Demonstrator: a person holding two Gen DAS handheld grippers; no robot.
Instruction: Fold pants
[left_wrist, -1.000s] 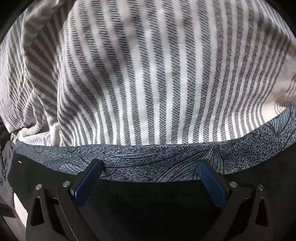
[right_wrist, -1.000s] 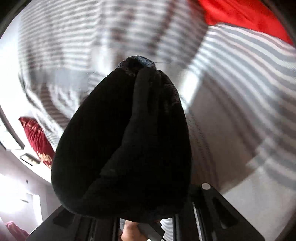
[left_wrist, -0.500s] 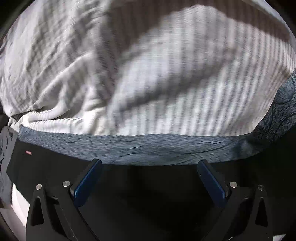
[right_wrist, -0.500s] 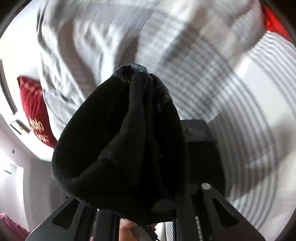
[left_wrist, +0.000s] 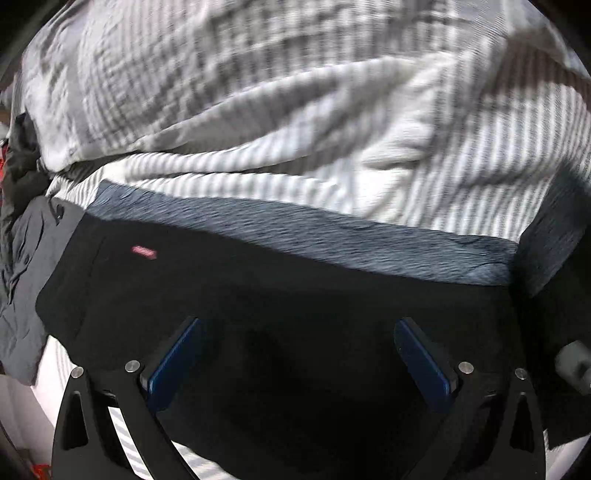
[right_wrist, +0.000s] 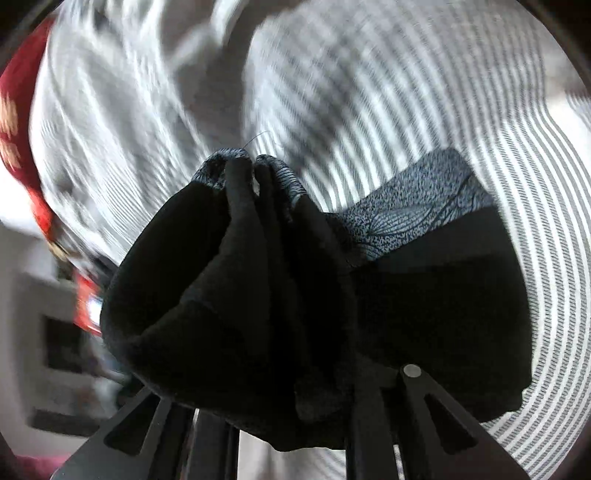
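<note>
Pants (left_wrist: 258, 295) fill the lower half of the left wrist view, black cloth with a grey patterned band (left_wrist: 314, 236) running from nine o'clock across to three o'clock, laid on a striped sheet (left_wrist: 332, 110) that takes the whole upper half. The left gripper (left_wrist: 295, 354) hangs over the black cloth with its blue pads (left_wrist: 173, 362) spread wide, nothing pinched between them. At nine o'clock a grey garment (left_wrist: 26, 266) lies crumpled beside the pants.

From the right wrist view, the right gripper (right_wrist: 273, 417) is nearly closed on a bunched fold of the pants (right_wrist: 240, 295), its jaws just opening with the cloth between them. At three o'clock the remaining cloth lies flat on the sheet (right_wrist: 424, 92); a red cushion (right_wrist: 14, 122) sits at ten o'clock.
</note>
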